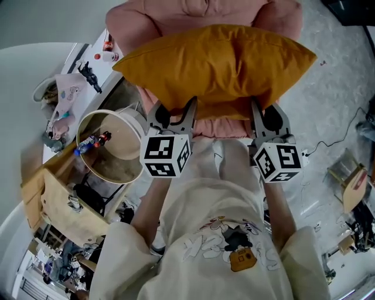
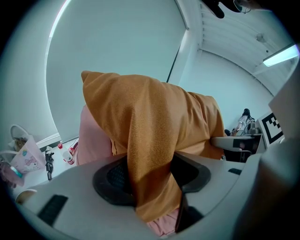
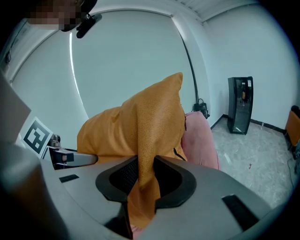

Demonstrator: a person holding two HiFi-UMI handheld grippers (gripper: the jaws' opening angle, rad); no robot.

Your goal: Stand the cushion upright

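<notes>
Your cream shirt (image 1: pixel 193 211) filled the near edge of the head view, with both forearms reaching out past it. You had the left gripper (image 1: pixel 174 112) clamped on a thick fold at the near edge of the orange cushion (image 1: pixel 217 64), its jaws held apart by the bunched fabric. Your right gripper (image 1: pixel 266 115) pinched a thinner fold of the same edge, its jaws closer together, pads pressed on the cloth. The cushion hung between the two, over the seat of the pink armchair (image 1: pixel 193 14), its broad face turned up toward you and its far corners spread wide. A round tub (image 1: pixel 111 167) stood on the floor to the left of your left gripper.
</notes>
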